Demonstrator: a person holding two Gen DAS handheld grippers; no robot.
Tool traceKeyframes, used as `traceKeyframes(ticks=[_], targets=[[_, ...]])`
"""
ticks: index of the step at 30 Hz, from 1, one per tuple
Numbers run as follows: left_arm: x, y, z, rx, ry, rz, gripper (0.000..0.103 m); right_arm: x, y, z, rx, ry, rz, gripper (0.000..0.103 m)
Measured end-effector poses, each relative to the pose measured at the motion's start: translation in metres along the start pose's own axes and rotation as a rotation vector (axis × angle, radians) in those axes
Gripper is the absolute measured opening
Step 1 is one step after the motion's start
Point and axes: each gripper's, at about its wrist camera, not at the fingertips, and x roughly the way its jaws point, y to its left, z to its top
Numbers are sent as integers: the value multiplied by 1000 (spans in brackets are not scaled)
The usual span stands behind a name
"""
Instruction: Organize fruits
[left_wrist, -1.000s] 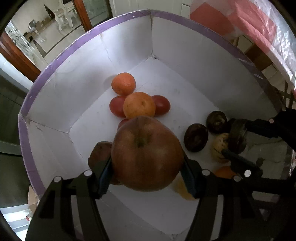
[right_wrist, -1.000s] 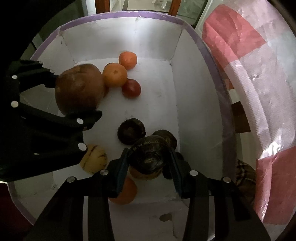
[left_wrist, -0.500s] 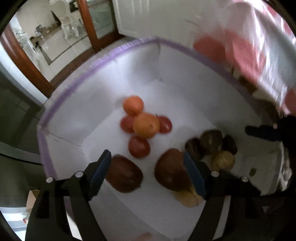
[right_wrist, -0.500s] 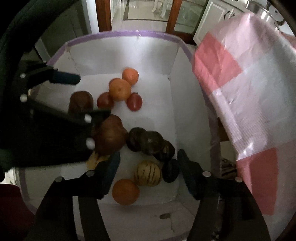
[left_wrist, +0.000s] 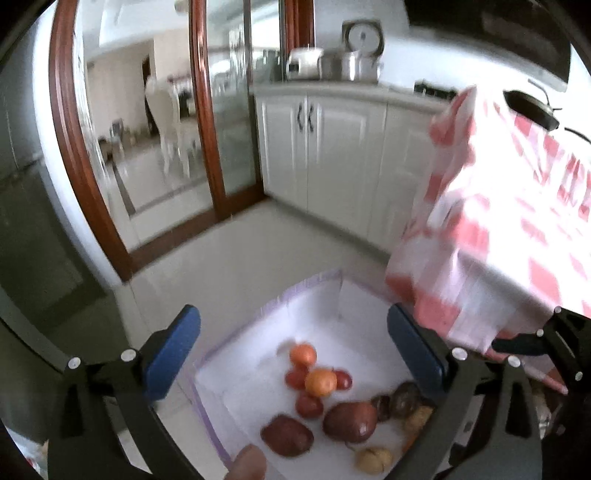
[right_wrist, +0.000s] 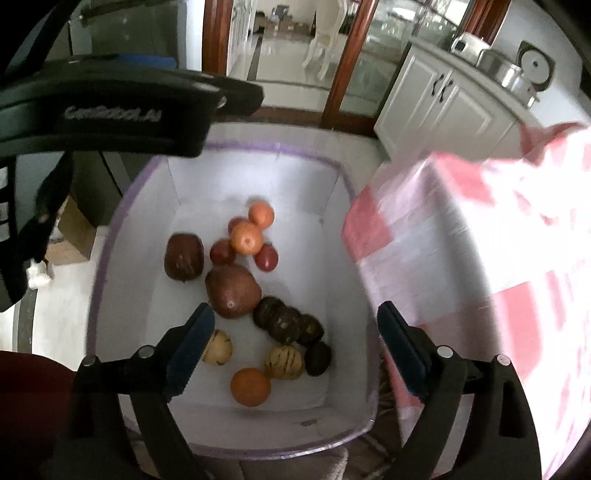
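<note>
White box (right_wrist: 110, 280) with purple rim, on the floor at centre of the right wrist view, holding all the fruit. Near its far end, two oranges (right_wrist: 246, 239) and three small red fruits (right_wrist: 266, 257) clustered together. Left of them, a dark red-brown fruit (right_wrist: 184, 256); just below, a large reddish apple (right_wrist: 232, 285) resting loose on the box bottom. Lower right of the apple, dark purple-brown fruits (right_wrist: 283, 320) bunched together, then two pale striped fruits (right_wrist: 285, 362) and another orange (right_wrist: 250, 386) nearest the camera. Right gripper (right_wrist: 295, 347) above the box, jaws opening wide, nothing between them. Left gripper (left_wrist: 293, 349) likewise above the box in the left wrist view, jaws opening wide and empty, fruit far below in the lower centre of the frame. Pink-and-white checked cloth (right_wrist: 480, 258) filling the right side. White cabinets (left_wrist: 325, 155) and wood-framed glass doors (left_wrist: 207, 110) in the blurred upper background.
</note>
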Motion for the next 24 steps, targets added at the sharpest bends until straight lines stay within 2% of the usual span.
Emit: traceKeyframes(ticks=[4,6,10,13,19,24], targets=[[-25,1,15,-17,-121,28,101,-27,-6,2,14,-56,2,87],[-29,2,18,-50,-123,51,101,-34,-8,3,24,-65,2,87],[-9,1,12,-87,21,20,101,-29,-7,-1,39,-36,-2,87],[11,-4,-5,-79,126,50,101,-20,-5,-3,52,3,-5,87],[40,-13,-41,-81,273,43,101,12,-3,-13,87,104,1,87],[54,-22,-67,-64,344,30,101,31,-4,-20,115,164,1,87]])
